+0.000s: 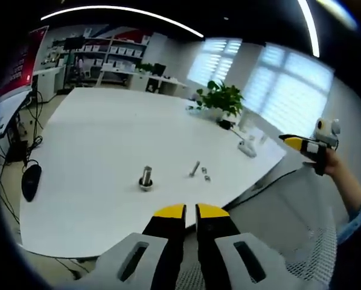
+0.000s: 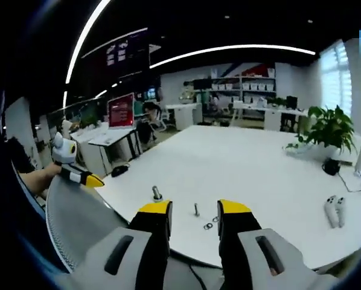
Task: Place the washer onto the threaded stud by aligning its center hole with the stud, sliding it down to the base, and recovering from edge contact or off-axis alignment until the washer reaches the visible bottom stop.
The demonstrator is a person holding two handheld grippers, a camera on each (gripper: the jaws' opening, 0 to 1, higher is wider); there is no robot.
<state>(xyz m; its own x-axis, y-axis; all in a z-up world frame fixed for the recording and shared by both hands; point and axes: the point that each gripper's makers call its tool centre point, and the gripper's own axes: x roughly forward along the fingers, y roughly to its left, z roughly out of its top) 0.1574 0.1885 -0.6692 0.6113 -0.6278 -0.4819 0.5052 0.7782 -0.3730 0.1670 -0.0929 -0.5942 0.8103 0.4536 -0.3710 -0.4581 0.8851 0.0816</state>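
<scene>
The left gripper [image 1: 190, 211] hangs off the near edge of the white table [image 1: 102, 133], jaws nearly together and empty. One upright threaded stud [image 1: 146, 177] stands on the table, left of one loose bolt [image 1: 194, 168] lying flat. Just right of that lie the washers [image 1: 206, 176]; two small rings can be counted in the right gripper view [image 2: 211, 224]. Each is judged light, rigid, thin and slippery; grip it across the outer rim, leaving the hole free. The right gripper [image 2: 194, 208] holds nothing, jaws spread wide.

One stud [image 1: 146, 177], one loose bolt [image 1: 194, 168], two washers [image 1: 206, 175], one plant [image 1: 220, 98], two grippers [image 1: 190, 212].
</scene>
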